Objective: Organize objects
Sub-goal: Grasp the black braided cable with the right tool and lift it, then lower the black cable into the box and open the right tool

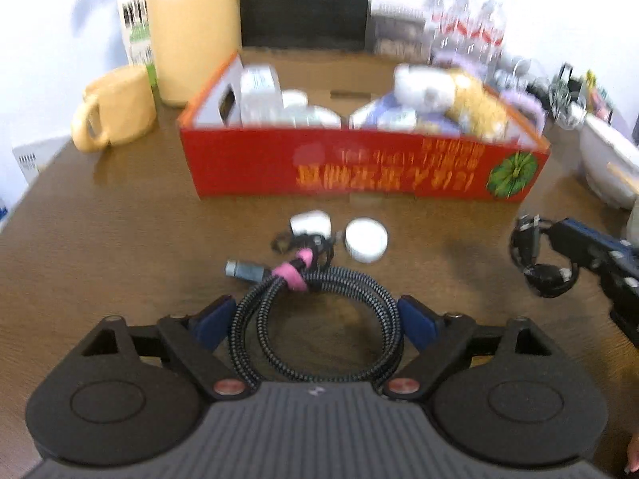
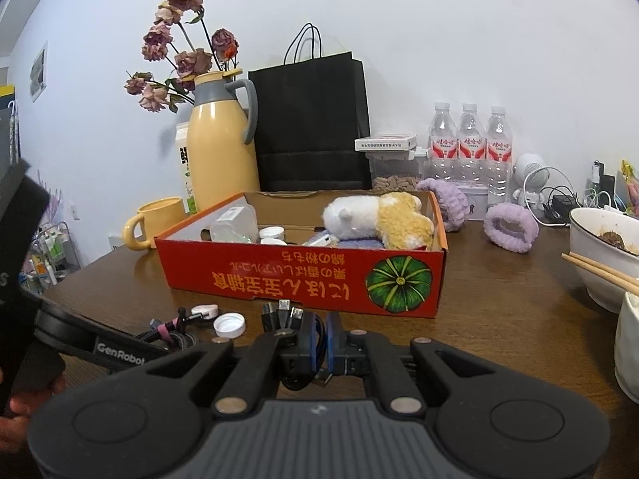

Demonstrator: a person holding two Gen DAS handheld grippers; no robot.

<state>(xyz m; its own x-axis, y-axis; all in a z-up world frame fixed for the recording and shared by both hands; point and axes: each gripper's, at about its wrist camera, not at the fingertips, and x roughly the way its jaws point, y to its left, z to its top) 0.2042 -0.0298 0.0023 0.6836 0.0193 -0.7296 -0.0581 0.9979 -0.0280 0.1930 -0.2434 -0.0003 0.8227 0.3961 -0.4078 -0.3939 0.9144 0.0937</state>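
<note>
The red cardboard box with a green pumpkin printed on its front wall point(image 2: 303, 279) stands on the brown wooden table point(image 1: 120, 219) straight ahead of both claws. It already holds a white and tan plush toy point(image 2: 379, 219), a clear plastic container point(image 2: 235, 223) and small white jars, so it looks to be the collecting place, and whatever lies loose in front of it is probably waiting to go in.

The left claw point(image 1: 315, 319) is spread wide, its blue pads on either side of a coiled black braided cable bound with a pink strap point(image 1: 315, 319). The coil lies flat on the table between the pads, and the right pad looks to be touching its outer edge, but motion blur hides whether either pad presses, so I read the coil as bracketed rather than gripped. Just beyond the coil, toward the box, lie a small white charger plug point(image 1: 309, 221) and a white round screw cap point(image 1: 366, 239), close together.

The right claw point(image 2: 319, 339) is clenched on a bundle of black cables with metal plug ends point(image 2: 281, 315), which stick up just past its fingertips. It is held level near the box's front wall, likely ready to lift the bundle over the rim.
</note>
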